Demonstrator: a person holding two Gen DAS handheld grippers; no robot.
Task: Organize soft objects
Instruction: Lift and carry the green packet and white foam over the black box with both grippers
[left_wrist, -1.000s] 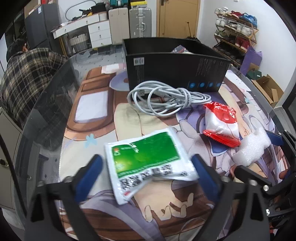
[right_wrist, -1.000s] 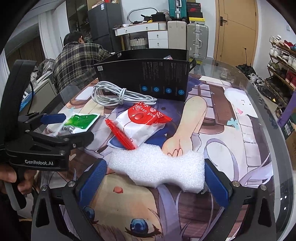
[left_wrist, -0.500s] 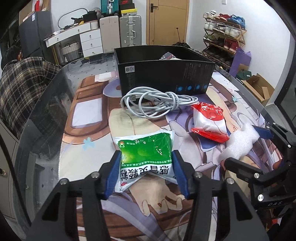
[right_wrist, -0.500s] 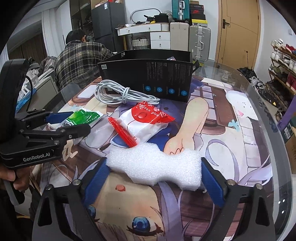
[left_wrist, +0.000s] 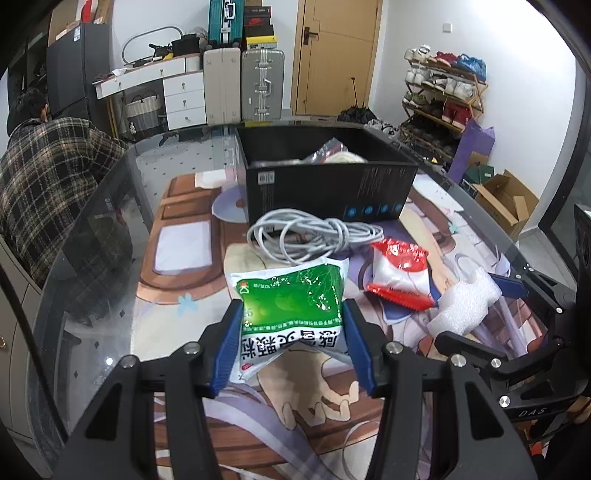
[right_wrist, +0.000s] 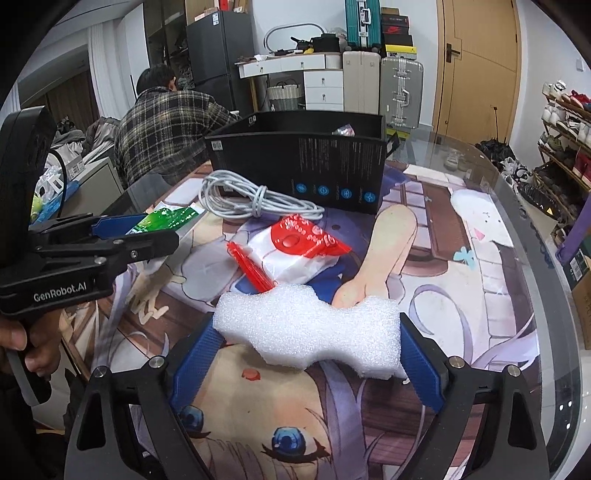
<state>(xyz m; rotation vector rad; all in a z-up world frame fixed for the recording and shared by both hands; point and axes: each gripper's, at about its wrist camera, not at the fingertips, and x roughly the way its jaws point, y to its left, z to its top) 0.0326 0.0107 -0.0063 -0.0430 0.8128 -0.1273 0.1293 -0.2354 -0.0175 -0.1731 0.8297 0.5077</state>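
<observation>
My left gripper (left_wrist: 293, 341), angled downward, has just closed its blue pads on the green packet (left_wrist: 291, 299) at lower centre. My right gripper (right_wrist: 306, 350), pitched down too, has just narrowed onto the white foam piece (right_wrist: 308, 326). Beyond lie a red-and-white pouch (right_wrist: 295, 249), grey cable (left_wrist: 310, 234) and black box (left_wrist: 325, 184) on the illustrated mat (right_wrist: 461, 295).
</observation>
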